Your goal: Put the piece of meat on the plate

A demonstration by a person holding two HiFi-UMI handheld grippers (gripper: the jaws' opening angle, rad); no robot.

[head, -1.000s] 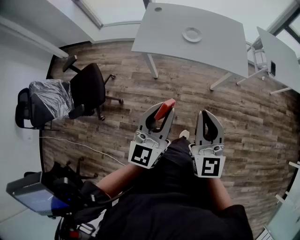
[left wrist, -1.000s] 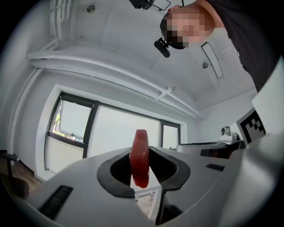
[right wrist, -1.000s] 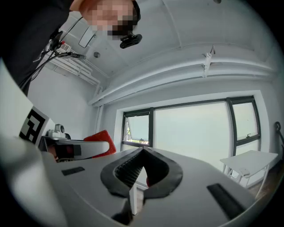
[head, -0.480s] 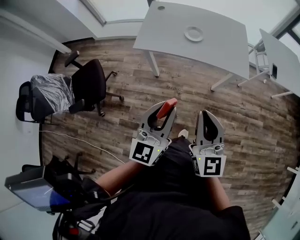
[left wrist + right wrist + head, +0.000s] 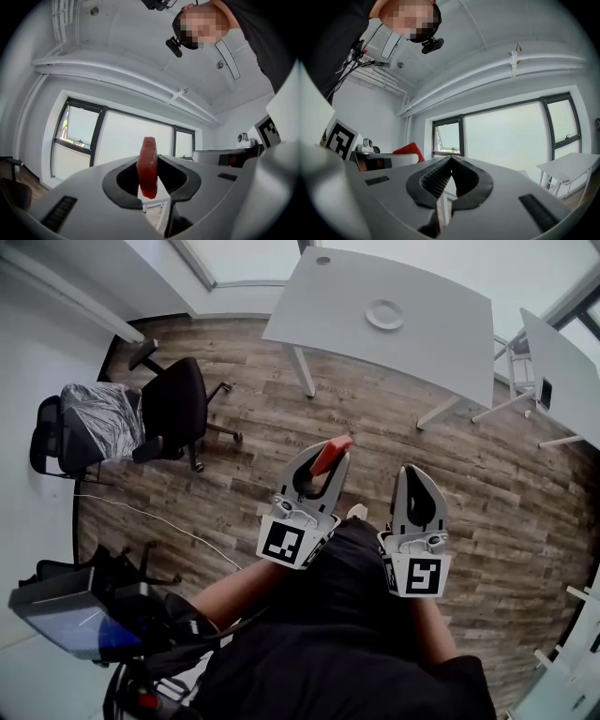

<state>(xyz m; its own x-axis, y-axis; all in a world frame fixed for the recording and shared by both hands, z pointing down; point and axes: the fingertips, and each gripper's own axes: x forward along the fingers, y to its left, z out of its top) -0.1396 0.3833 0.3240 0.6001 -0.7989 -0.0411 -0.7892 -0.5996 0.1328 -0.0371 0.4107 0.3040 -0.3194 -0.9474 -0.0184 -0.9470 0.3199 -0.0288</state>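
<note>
The piece of meat (image 5: 330, 455), a thin red slab, is clamped on edge between the jaws of the left gripper (image 5: 150, 160) and is carried above the wooden floor (image 5: 281, 427). It is well apart from the plate (image 5: 384, 313), which is seen on the grey table (image 5: 441, 343) across the room. The jaws of the right gripper (image 5: 413, 471) are brought together with nothing between them. The step in hand is judged to be the carry to the table, so the grip is best left unchanged and the gripper held level, since part of the slab stands proud of the pads and could be tilted or slid out by a jolt. The meat should be brought over the middle of the plate and lowered until it is touching or just above it before the jaws are parted. The right gripper may be used to steady the plate if it is found to slide. No brand, label or lettering can be read; only square black-and-white marker patterns are shown on the grippers' cubes
</note>
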